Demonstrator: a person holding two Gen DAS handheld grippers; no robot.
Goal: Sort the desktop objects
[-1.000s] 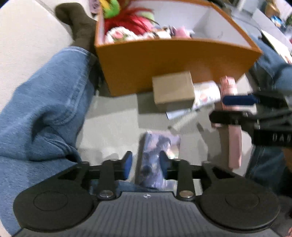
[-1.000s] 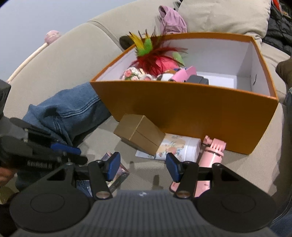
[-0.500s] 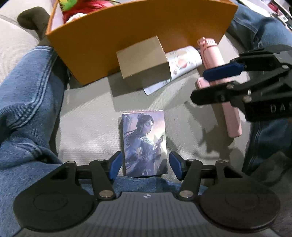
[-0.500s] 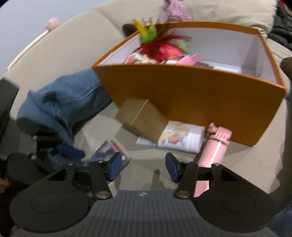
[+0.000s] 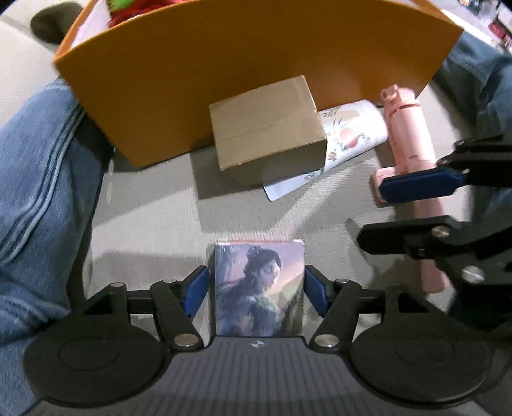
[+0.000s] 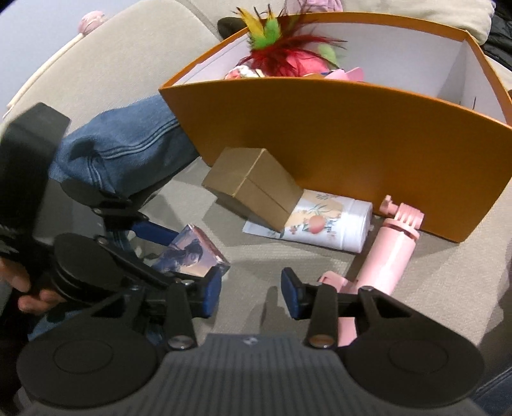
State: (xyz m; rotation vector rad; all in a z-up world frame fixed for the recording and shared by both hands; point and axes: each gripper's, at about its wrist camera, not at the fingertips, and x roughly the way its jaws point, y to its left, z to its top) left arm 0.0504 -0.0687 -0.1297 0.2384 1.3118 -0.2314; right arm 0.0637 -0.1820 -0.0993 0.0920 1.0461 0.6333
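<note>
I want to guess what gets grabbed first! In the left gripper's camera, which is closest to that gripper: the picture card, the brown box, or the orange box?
1. Picture card, between the left gripper's opening jaws.
2. Brown box, ahead.
3. Orange box, behind it.

Beige sofa seat [image 6: 400,281], pale cushion [image 6: 416,12]

Even indoor light casts soft shadows, while fisheye bending curves the edges and slight motion blur softens detail.
</note>
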